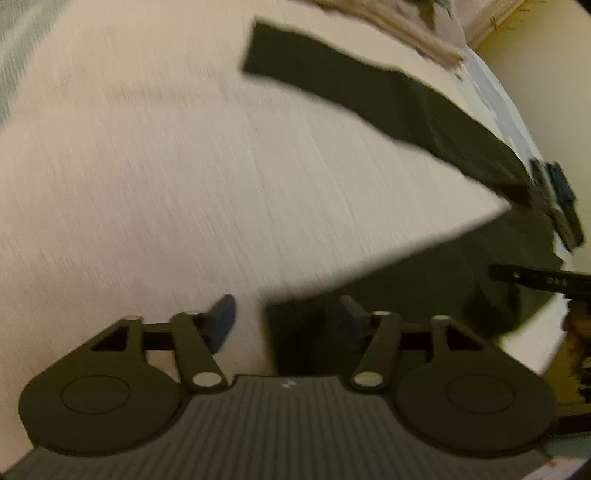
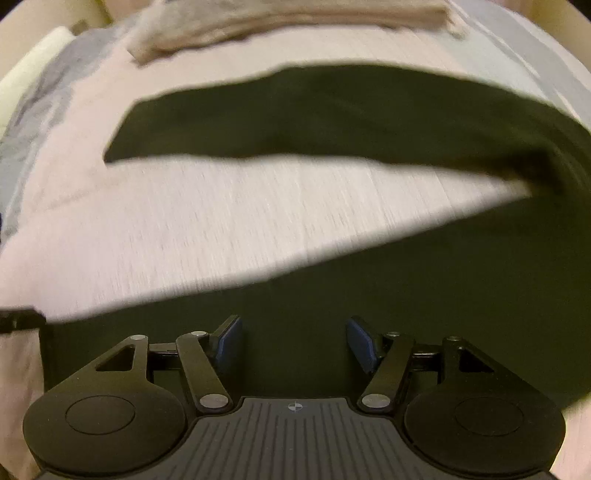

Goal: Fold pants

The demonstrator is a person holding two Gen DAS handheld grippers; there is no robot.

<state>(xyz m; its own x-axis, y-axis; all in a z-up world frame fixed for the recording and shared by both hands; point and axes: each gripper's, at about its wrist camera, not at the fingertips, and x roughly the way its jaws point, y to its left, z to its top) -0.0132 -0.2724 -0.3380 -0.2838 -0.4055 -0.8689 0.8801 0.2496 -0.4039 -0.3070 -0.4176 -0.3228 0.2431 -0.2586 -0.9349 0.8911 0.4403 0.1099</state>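
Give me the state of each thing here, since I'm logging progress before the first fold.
Dark pants: spread flat on the bed, legs apart in a V, unfolded.
Left hand-held gripper: open, over one leg's hem.
Right hand-held gripper: open, over dark fabric.
Beige cloth: bunched beyond the pants.

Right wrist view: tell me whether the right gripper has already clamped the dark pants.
No. The right gripper is open, its blue pads spread wide above the dark pants, with no fabric pinched.

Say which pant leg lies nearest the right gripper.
The lower leg, running under the open right gripper. The other leg lies farther off, toward the beige cloth.
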